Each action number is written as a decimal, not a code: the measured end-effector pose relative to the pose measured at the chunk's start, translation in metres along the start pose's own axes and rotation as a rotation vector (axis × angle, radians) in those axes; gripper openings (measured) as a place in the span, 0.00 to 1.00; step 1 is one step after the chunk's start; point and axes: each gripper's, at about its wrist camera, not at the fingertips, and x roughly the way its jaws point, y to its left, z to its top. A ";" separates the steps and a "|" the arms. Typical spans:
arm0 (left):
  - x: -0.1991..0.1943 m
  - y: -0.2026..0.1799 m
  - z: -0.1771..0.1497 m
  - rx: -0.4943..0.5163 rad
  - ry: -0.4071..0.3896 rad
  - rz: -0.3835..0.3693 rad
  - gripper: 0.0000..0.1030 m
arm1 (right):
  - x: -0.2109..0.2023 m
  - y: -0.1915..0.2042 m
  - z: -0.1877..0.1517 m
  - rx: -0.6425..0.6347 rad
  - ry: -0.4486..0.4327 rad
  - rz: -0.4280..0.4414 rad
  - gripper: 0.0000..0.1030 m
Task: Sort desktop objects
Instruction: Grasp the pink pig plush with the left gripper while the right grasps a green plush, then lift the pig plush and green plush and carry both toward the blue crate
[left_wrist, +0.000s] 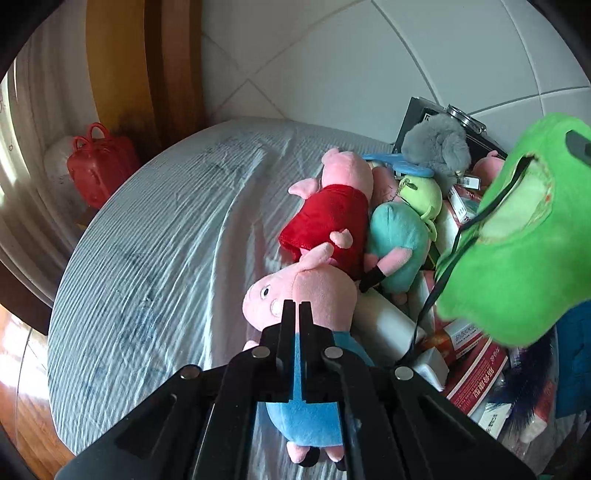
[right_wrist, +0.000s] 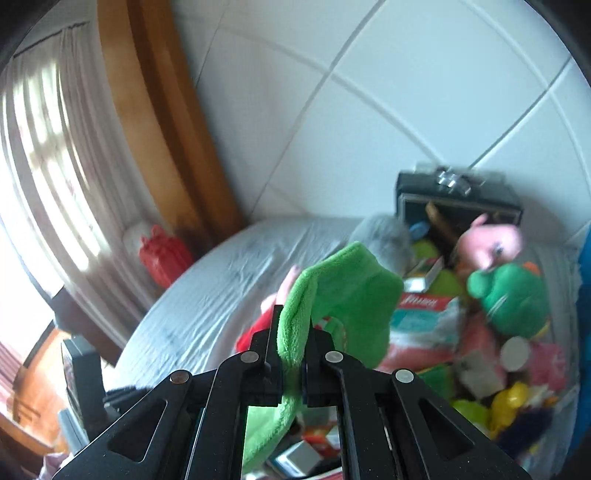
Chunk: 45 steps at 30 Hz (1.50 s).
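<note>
The green plush (right_wrist: 343, 295) hangs in the air above the clutter, a fold of its fabric clamped between the jaws of the right gripper (right_wrist: 293, 325). The jaws of the left gripper (left_wrist: 295, 314) are together, with nothing visibly between them, over the blue-bodied pig plush (left_wrist: 306, 291) lying on the table (left_wrist: 147, 258). Just beyond lie a red-dressed pig plush (left_wrist: 332, 206), a teal-bodied plush (left_wrist: 399, 240), boxes and a grey fluffy toy (left_wrist: 436, 147).

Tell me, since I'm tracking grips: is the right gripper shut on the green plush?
Shut on it. In the right wrist view the right gripper pinches a fold of the green plush between its fingers.
</note>
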 end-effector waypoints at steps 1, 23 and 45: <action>0.004 -0.002 -0.003 -0.004 0.021 -0.015 0.03 | -0.010 -0.008 0.002 0.011 -0.017 -0.025 0.06; 0.123 -0.005 -0.030 -0.129 0.404 0.024 1.00 | 0.000 -0.183 -0.101 0.371 0.205 -0.016 0.10; -0.059 -0.027 0.041 0.101 -0.143 -0.063 0.78 | -0.153 -0.117 0.074 -0.009 -0.170 -0.351 0.06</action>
